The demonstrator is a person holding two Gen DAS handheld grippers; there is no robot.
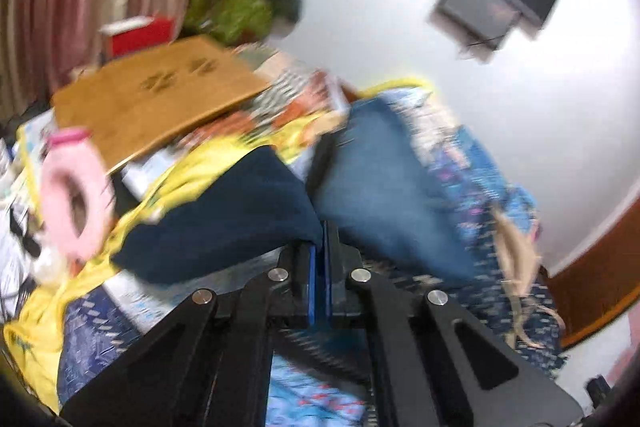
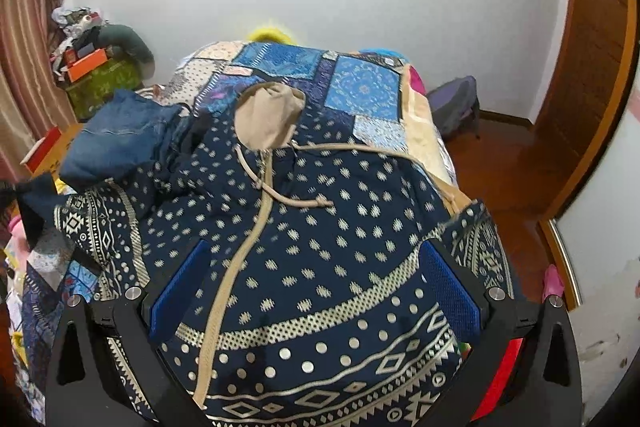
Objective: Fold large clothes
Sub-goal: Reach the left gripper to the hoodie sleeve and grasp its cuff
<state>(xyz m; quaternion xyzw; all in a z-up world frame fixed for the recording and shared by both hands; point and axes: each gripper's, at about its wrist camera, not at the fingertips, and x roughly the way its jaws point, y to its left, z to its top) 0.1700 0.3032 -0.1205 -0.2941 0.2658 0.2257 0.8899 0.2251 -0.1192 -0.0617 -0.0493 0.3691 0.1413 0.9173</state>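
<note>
The patterned hooded jacket (image 2: 320, 247) lies spread on the bed (image 2: 360, 87), filling the lower centre. The right hand-held gripper (image 2: 316, 299) hovers with jaws apart. The left hand-held gripper (image 1: 319, 279), jaws together, seems clamped on dark cloth, though blur hides what. Likely a sleeve fold; next, carry it inward.

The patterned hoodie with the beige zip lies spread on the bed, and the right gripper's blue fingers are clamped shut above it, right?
Not quite. In the right wrist view the right gripper has its fingers spread wide open, not clamped shut. The patterned hoodie with the beige zip does lie spread on the bed.
</note>
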